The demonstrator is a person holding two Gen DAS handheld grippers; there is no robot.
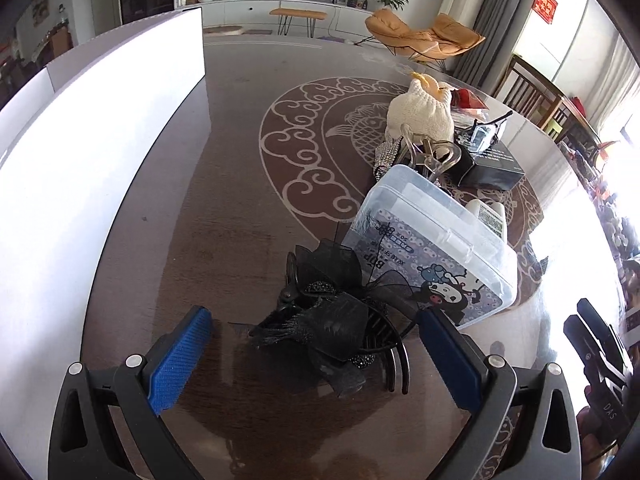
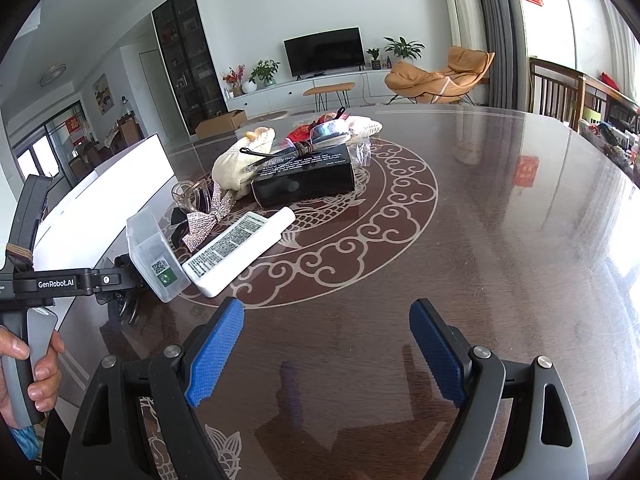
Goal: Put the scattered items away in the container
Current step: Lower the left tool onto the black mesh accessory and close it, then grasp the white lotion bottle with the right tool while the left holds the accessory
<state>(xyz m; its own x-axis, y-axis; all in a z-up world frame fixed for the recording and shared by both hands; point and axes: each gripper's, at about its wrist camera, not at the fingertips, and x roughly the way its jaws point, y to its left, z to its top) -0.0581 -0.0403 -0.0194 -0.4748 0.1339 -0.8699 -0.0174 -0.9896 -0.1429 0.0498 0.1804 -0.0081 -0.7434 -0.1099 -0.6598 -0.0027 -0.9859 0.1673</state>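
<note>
My left gripper (image 1: 316, 336) is open, its blue pads either side of a black ribbon hair claw (image 1: 332, 320) lying on the table. A clear plastic box with a cartoon label (image 1: 432, 248) lies just right of it. The white container (image 1: 100, 152) stands at the left. My right gripper (image 2: 326, 338) is open and empty over bare table. In the right wrist view I see the clear box (image 2: 154, 252), a white tube (image 2: 240, 246), a rhinestone bow (image 2: 210, 216), a black box with glasses on it (image 2: 308, 174) and a cream knit pouch (image 2: 236, 164).
A clear hair claw (image 1: 428, 152), red packet (image 1: 468, 98) and glasses (image 1: 482, 132) crowd the far right of the pile. The round dark table (image 2: 500, 220) has wooden chairs (image 2: 560, 84) beyond its far edge. The left gripper's handle (image 2: 28, 280) shows at the right wrist view's left.
</note>
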